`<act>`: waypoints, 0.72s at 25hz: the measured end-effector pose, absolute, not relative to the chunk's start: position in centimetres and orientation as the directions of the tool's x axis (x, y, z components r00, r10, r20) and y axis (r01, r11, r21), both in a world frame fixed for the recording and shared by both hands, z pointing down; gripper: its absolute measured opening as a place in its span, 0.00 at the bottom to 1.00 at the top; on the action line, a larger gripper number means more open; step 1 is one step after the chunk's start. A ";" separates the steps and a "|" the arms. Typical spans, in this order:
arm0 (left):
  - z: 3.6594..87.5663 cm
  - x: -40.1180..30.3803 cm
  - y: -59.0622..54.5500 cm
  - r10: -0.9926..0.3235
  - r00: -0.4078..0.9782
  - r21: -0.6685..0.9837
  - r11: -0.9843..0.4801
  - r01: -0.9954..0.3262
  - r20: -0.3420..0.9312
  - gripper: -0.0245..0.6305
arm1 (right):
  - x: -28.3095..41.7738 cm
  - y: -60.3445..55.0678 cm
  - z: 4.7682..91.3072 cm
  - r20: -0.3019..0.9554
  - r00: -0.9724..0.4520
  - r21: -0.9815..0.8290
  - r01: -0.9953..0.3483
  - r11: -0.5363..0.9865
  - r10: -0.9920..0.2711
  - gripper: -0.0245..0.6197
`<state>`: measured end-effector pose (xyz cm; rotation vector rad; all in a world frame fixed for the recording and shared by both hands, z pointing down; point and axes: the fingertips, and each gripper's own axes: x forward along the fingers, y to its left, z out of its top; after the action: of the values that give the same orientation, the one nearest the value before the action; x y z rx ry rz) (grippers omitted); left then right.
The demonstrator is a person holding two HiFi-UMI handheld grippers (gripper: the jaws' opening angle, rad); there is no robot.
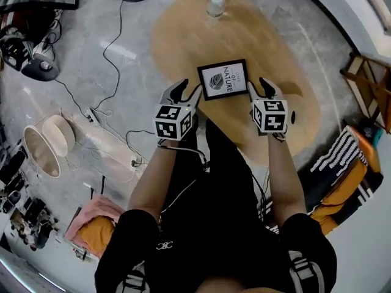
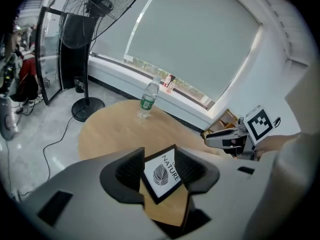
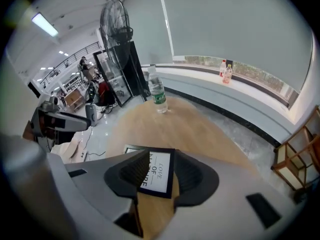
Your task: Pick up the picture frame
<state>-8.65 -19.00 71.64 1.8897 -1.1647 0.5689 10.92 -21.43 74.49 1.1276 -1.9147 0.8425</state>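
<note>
A black picture frame with a leaf print and the words "LOVE OF NATURE" lies on the oval wooden table, near its front edge. My left gripper is just left of the frame and my right gripper just right of it, both with jaws apart. In the left gripper view the frame shows through the gap of the open left gripper. In the right gripper view the frame lies just beyond the open right gripper. No pad presses on it.
A clear water bottle with a green cap stands at the table's far end. A standing fan is on the floor beyond the table. A wooden rack stands at the right, with cables and white bowls on the floor at the left.
</note>
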 end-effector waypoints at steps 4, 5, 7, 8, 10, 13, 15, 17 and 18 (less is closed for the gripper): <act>77.9 -8.0 -18.9 -0.481 0.490 0.435 -0.230 -0.871 0.727 0.35 | 11.4 -22.0 80.5 0.864 -0.320 -0.166 -0.909 0.381 -0.388 0.31; 79.1 -7.8 -18.8 -0.473 0.493 0.437 -0.231 -0.869 0.730 0.35 | 11.5 -22.0 81.6 0.865 -0.320 -0.169 -0.911 0.377 -0.385 0.31; 81.2 -7.6 -18.5 -0.459 0.495 0.438 -0.233 -0.868 0.737 0.35 | 11.4 -21.9 83.4 0.865 -0.325 -0.178 -0.911 0.372 -0.382 0.31; 82.1 -7.6 -18.3 -0.453 0.497 0.440 -0.233 -0.867 0.740 0.35 | 11.3 -21.7 84.2 0.865 -0.329 -0.184 -0.910 0.371 -0.379 0.31; 83.7 -7.4 -18.2 -0.440 0.504 0.447 -0.234 -0.863 0.743 0.35 | 11.1 -21.4 85.9 0.865 -0.336 -0.193 -0.908 0.372 -0.373 0.31; 85.2 -6.9 -17.9 -0.420 0.515 0.457 -0.237 -0.857 0.748 0.35 | 11.3 -21.1 87.7 0.867 -0.334 -0.192 -0.909 0.370 -0.369 0.31; 85.7 -6.5 -17.5 -0.408 0.520 0.464 -0.235 -0.854 0.750 0.35 | 11.7 -21.0 88.4 0.868 -0.327 -0.189 -0.913 0.360 -0.373 0.31; 86.0 -6.2 -17.1 -0.398 0.522 0.465 -0.237 -0.853 0.754 0.35 | 12.2 -20.9 88.9 0.868 -0.325 -0.196 -0.919 0.342 -0.376 0.31; 86.3 -6.1 -16.8 -0.394 0.521 0.463 -0.238 -0.854 0.758 0.35 | 12.4 -20.8 89.1 0.867 -0.327 -0.204 -0.921 0.332 -0.376 0.31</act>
<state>-6.12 -16.83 86.25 1.8381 -1.0337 0.6260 12.40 -20.82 89.13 1.1433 -1.8644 0.9426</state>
